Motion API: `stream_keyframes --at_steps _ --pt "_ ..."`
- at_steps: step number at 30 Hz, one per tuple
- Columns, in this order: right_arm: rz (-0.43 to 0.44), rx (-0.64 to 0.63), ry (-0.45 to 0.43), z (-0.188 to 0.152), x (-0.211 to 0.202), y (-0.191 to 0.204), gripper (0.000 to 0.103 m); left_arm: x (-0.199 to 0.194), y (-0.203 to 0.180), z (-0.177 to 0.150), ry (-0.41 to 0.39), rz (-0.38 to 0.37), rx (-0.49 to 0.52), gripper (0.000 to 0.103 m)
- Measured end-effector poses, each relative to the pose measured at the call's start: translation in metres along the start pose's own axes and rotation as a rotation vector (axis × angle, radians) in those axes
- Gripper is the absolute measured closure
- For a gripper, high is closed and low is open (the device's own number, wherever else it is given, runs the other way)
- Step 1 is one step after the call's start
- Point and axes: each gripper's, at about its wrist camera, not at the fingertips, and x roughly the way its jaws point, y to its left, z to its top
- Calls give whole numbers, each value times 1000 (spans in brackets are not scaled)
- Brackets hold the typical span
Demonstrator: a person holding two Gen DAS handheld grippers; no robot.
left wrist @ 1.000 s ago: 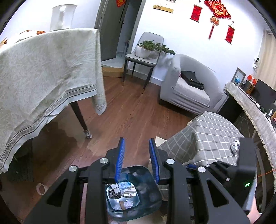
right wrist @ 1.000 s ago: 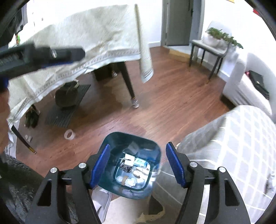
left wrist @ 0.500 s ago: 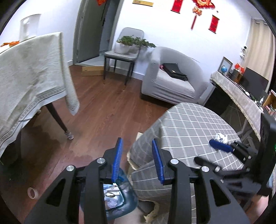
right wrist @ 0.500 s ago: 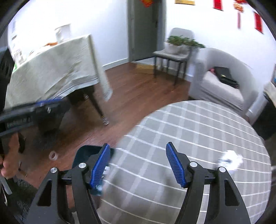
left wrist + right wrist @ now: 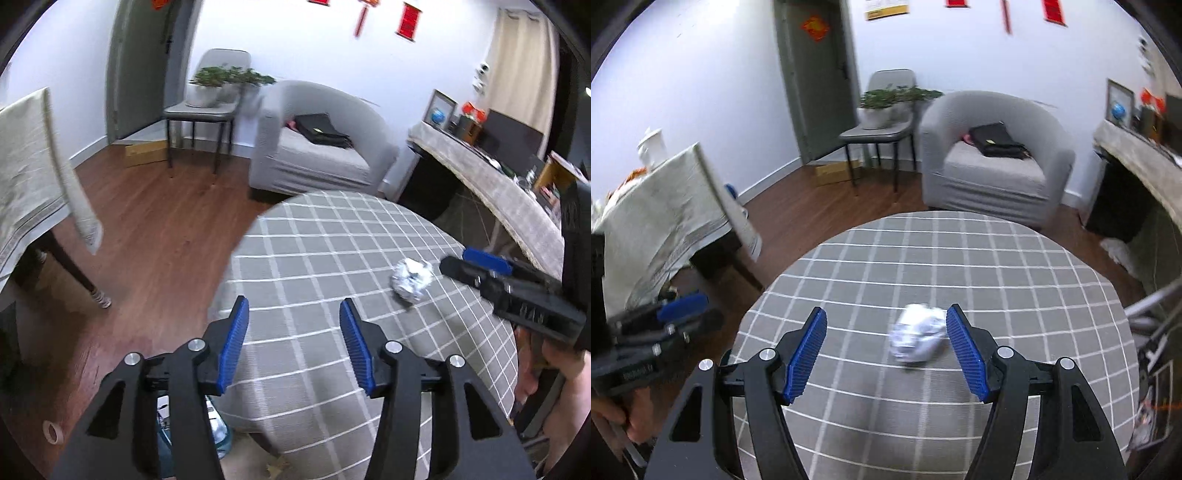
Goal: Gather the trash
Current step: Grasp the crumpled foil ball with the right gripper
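A crumpled white paper ball [image 5: 916, 341] lies on the round table with the grey checked cloth [image 5: 960, 266]. My right gripper [image 5: 886, 354] is open and empty, with the ball just ahead of it, close to its right finger. The ball also shows in the left wrist view [image 5: 410, 278], right of my left gripper [image 5: 293, 347], which is open and empty over the table's near edge. The right gripper [image 5: 480, 264] reaches in beside the ball there. A blue bin [image 5: 192, 432] with trash shows under the left gripper, mostly hidden.
A grey armchair [image 5: 993, 162] with a black bag stands beyond the table. A chair with a plant [image 5: 882, 118] is by the door. A cloth-covered table [image 5: 661, 221] is at the left. A tape roll [image 5: 52, 432] lies on the wood floor.
Both grippers have swung up from over the blue bin to the round table. The paper ball has come in close to the right gripper. The left gripper's jaws have opened wider.
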Motion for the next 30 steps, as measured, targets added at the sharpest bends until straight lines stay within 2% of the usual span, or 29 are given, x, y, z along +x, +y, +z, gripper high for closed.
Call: stream_keyframes --at_steps 4,9,14,21,25,30 --pt "35 123 1 0 1 -29 35 17 -27 -6 30 -20 39 48" --pt "133 295 32 -4 19 -56 35 36 -53 -14 63 -44 81 47" --pt "177 378 76 -10 39 -60 35 50 -68 -20 87 -60 107 47" --pt "192 405 111 -15 55 -57 49 60 -79 -25 114 -86 116 47" --pt "210 403 135 -17 67 -57 69 63 -82 -27 123 -99 128 47" --pt "267 407 123 -16 63 -52 72 70 -79 -29 140 -112 116 47"
